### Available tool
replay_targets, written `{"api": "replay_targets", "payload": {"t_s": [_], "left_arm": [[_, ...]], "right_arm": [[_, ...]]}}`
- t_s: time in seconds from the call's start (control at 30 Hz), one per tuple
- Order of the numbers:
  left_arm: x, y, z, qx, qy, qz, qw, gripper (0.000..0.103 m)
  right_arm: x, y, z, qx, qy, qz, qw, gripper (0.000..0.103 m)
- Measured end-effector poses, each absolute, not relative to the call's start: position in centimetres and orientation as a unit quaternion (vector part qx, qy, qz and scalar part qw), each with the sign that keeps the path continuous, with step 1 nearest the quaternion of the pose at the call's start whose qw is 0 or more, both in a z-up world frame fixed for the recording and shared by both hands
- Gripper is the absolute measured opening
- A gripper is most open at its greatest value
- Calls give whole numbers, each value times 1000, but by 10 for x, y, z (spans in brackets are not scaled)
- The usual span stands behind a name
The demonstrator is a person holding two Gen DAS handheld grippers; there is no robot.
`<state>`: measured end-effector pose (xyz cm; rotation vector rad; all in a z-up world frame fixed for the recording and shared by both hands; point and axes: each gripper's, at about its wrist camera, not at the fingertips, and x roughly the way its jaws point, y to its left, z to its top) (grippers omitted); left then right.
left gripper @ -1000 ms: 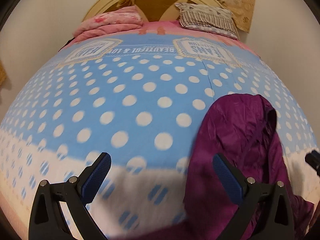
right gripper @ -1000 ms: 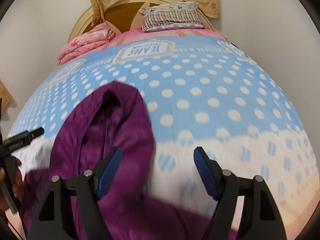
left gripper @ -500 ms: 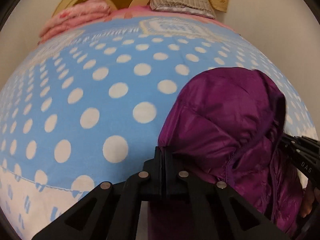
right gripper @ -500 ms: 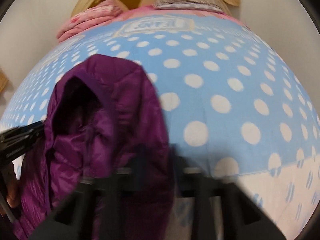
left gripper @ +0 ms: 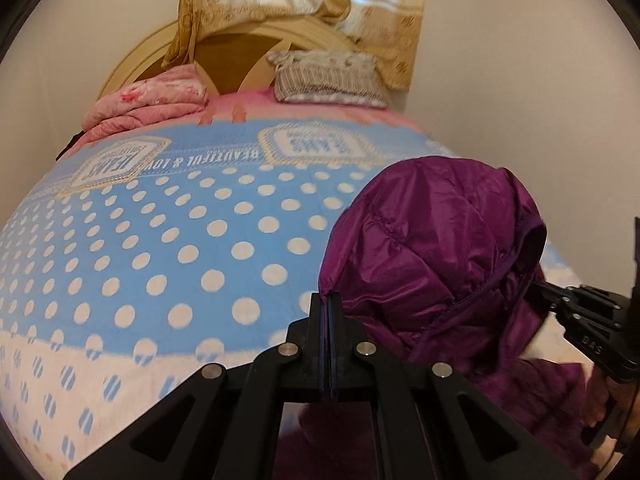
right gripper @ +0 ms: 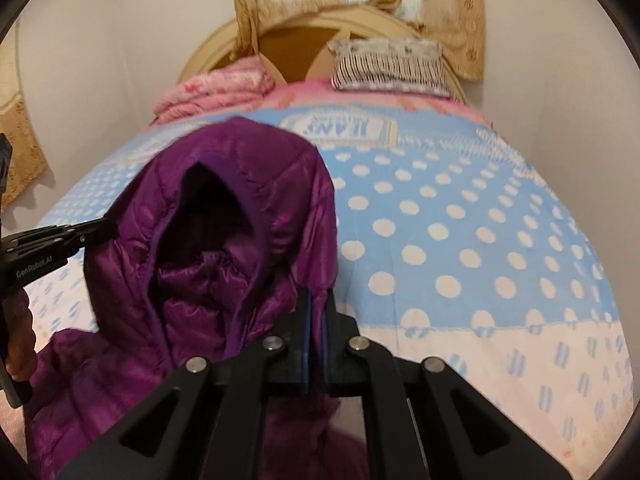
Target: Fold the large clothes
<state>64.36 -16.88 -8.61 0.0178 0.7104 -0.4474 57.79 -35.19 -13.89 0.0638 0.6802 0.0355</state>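
Purple jacket (left gripper: 436,256) hung over the near right part of the bed (left gripper: 168,240) in my left wrist view, its hood lifted; my left gripper (left gripper: 330,308) was clenched on the hood's left edge, and wide dotted blanket lay open to the left. From the right wrist, my right gripper (right gripper: 317,308) was clamped on the hood's right edge (right gripper: 324,208), jacket to the left, free blanket stretching right toward the pillow (right gripper: 392,66).

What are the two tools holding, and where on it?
Both hold the purple jacket beside its hood: left tool pinches one side, right tool the other.
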Motion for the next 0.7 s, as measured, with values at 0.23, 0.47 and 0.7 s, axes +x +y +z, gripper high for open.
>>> {"api": "replay_targets", "payload": {"t_s": [0.23, 0.47, 0.7], "left_arm": [[556, -147, -62, 24, 280, -252, 926, 0], [475, -135, -94, 82, 264, -262, 925, 0], [427, -115, -128, 98, 291, -251, 918, 1]], "right_arm": [[513, -340, -125, 24, 291, 18, 956, 5], [449, -333, -145, 35, 304, 35, 952, 5], [409, -350, -179, 44, 345, 33, 937, 5]]}}
